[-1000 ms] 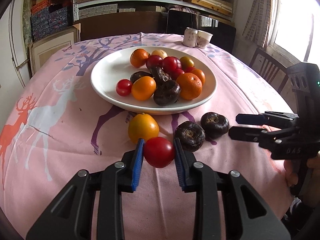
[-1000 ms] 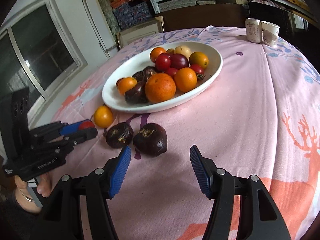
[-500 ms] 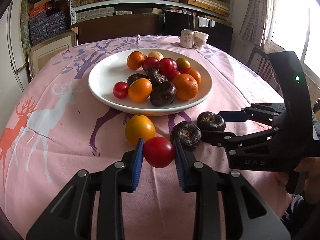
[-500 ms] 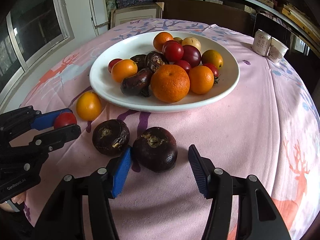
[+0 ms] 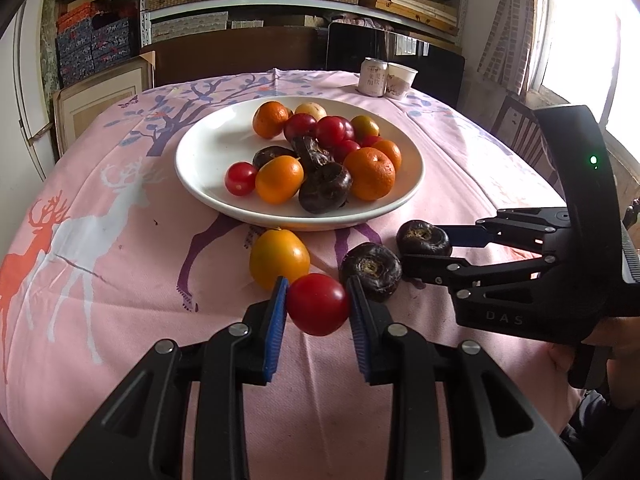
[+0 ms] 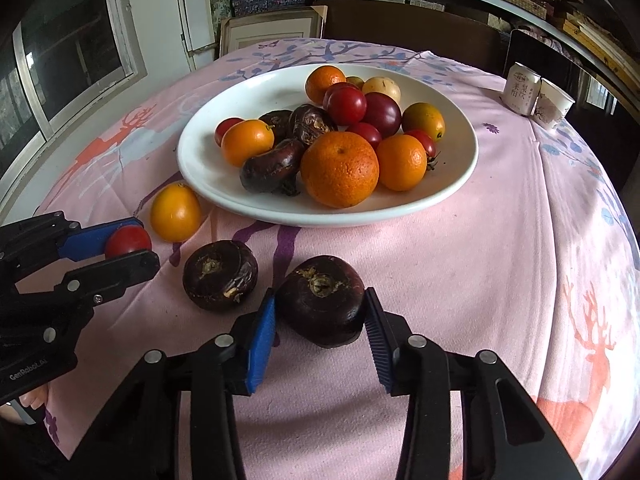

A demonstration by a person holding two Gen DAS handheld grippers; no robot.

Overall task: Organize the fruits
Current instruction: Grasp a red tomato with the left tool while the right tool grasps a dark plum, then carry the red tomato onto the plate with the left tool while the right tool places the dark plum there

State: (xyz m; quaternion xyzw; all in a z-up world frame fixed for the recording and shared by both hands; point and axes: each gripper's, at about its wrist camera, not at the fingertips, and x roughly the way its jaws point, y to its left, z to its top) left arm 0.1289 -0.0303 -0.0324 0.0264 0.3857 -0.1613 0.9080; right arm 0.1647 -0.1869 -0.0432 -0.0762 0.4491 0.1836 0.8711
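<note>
Here, at the left, the left gripper [image 5: 318, 306] is clamped on a glossy red tomato [image 5: 318, 304], held just above the pink tablecloth [image 5: 120, 300]. Beside it lie a smooth yellow-orange fruit [image 5: 279, 258] and a wrinkled dark purple fruit [image 6: 220, 275], near the white plate [image 6: 452, 184] piled with fruit. Further right, the right gripper [image 6: 320, 316] has just been closing; its blue pads now touch both sides of a second dark purple fruit [image 6: 322, 300] resting on the cloth.

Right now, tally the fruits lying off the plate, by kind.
Tomato: 1
Orange fruit: 1
Dark chestnuts: 2
Total: 4
</note>
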